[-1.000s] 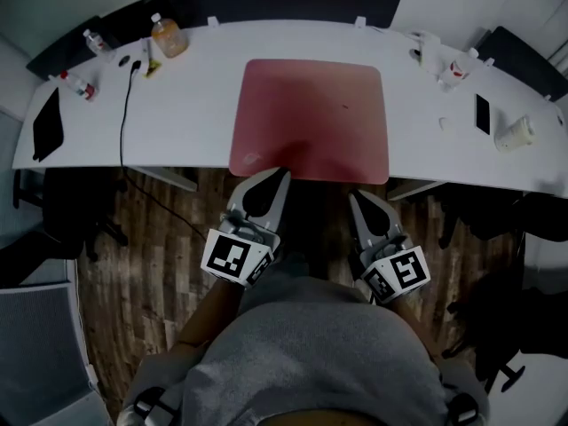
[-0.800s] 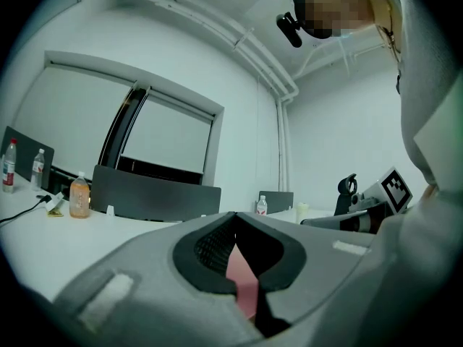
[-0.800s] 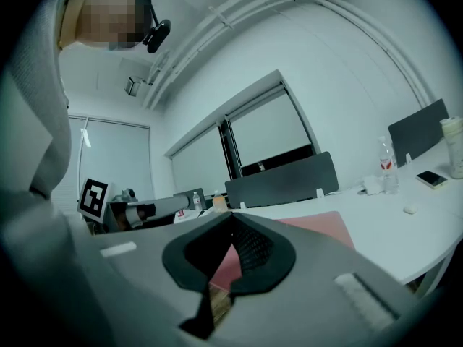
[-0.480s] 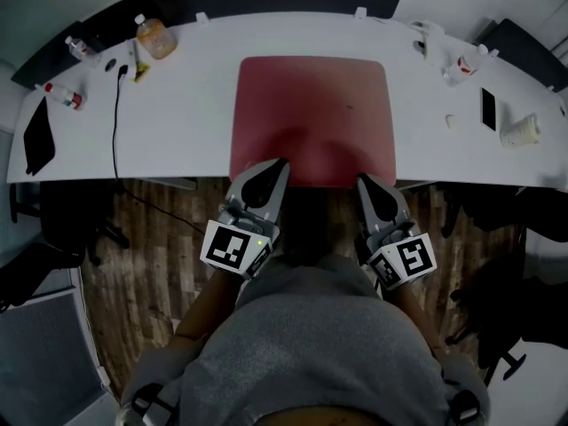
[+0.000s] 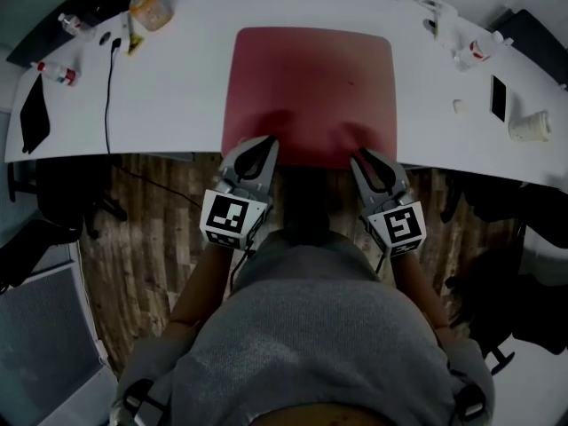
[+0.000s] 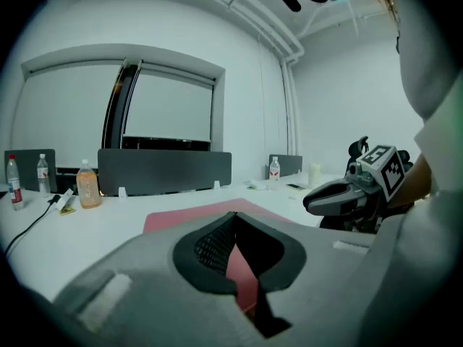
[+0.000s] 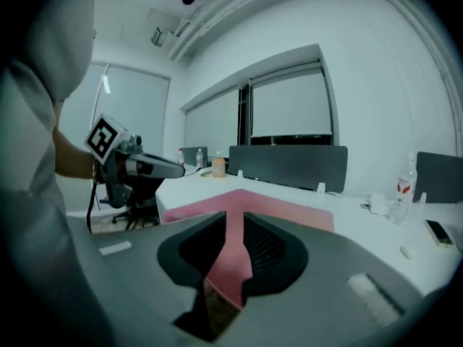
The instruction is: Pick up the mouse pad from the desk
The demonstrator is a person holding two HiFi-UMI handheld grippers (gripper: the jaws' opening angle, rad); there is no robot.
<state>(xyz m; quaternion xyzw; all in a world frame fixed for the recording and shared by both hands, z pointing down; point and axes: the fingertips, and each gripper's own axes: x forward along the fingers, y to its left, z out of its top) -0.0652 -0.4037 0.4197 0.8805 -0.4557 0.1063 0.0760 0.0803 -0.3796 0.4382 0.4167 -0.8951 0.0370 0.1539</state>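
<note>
Both grippers sit at the near edge of the red mouse pad [image 5: 308, 87], which lies flat at upper centre on the white surface [image 5: 177, 105], that edge running left to right. The left gripper [image 5: 256, 152] is by the pad's lower-left corner and the right gripper [image 5: 371, 162] by its lower-right, about equally close, with the pad straight ahead of each. Jaws are narrow on both, left barely a slit, right a bit wider, pad showing through, nothing clamped by my read. Bottle [image 5: 146, 9] and cable [image 5: 108, 96] upper left, phone [image 5: 498, 98] and cup [image 5: 530, 126] right, all well clear.
</note>
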